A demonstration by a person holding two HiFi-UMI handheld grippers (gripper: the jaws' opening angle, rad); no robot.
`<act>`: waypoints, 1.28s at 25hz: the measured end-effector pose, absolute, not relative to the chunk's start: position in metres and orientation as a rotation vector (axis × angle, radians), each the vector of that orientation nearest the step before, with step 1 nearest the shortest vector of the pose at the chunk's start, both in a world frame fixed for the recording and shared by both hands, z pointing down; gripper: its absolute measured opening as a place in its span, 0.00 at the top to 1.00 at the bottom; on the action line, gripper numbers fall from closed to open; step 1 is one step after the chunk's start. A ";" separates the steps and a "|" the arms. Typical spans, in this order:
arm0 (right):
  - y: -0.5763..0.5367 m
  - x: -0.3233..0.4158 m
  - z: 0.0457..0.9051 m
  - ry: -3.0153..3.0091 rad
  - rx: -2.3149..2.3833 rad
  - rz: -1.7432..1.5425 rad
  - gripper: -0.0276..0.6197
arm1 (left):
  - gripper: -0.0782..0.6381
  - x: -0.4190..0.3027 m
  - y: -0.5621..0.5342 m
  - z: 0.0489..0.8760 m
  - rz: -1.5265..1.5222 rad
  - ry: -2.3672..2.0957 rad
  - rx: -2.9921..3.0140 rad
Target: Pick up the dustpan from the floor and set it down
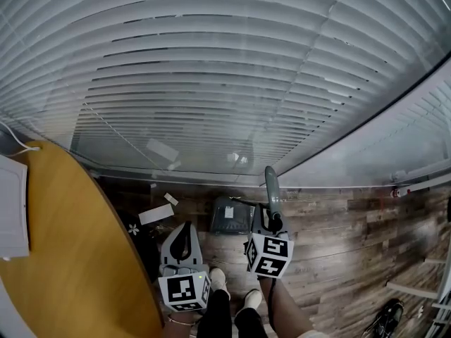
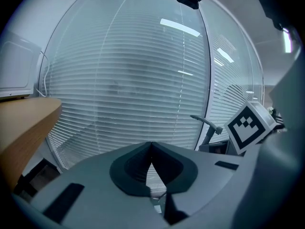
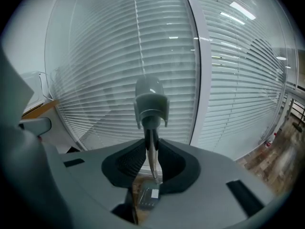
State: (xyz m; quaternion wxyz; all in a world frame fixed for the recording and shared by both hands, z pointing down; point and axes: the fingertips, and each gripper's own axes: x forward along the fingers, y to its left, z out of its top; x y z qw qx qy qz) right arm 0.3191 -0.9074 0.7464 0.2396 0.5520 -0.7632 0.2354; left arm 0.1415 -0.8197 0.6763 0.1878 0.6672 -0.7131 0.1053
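Grey plastic is sitting between the jaws of my right gripper [image 3: 151, 151], which is clamping the dustpan [image 1: 231, 217] by its upright handle. The pan is hanging low by the wooden floor [image 1: 338, 245] below the blinds [image 1: 225, 83]; I cannot tell if it is touching. My left gripper [image 2: 151, 147] is hovering alongside, jaws together, empty.

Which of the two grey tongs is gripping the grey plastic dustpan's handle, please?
The right tongs: they clamp the long handle of the grey plastic dustpan, whereas the left tongs are closed together on nothing.
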 end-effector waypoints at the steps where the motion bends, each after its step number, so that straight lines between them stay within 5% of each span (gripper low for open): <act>1: -0.908 0.319 0.749 -2.086 1.516 0.648 0.81 | 0.87 0.142 -0.820 0.677 0.299 -2.000 1.878; 32: -0.936 0.299 0.780 -2.105 1.459 0.583 0.81 | 0.87 0.151 -0.815 0.693 0.367 -1.894 1.923</act>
